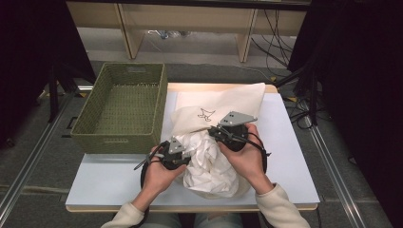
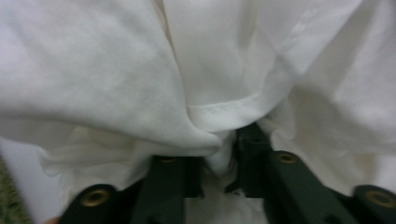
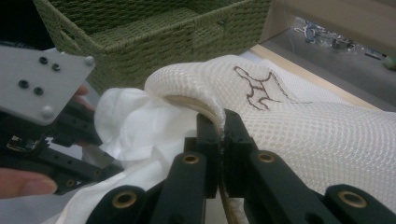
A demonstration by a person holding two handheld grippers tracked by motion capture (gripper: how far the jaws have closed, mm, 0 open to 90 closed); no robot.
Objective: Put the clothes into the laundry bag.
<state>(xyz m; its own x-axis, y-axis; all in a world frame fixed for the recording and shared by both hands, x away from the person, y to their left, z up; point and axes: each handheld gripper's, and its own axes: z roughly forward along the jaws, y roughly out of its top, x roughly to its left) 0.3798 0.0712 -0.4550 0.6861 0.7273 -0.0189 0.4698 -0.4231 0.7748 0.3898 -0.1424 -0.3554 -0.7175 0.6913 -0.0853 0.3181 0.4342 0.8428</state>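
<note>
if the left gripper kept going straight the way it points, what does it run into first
Probably more of the white cloth: the left gripper already has a fold of it between its jaws, and bunched cloth sits right ahead. Beyond that likely lies the mesh bag, though depth is unclear.

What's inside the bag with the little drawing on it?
White cloth bunches out of the mesh bag's mouth, which the right tongs pinch by its rim. Anything deeper inside is covered.
</note>
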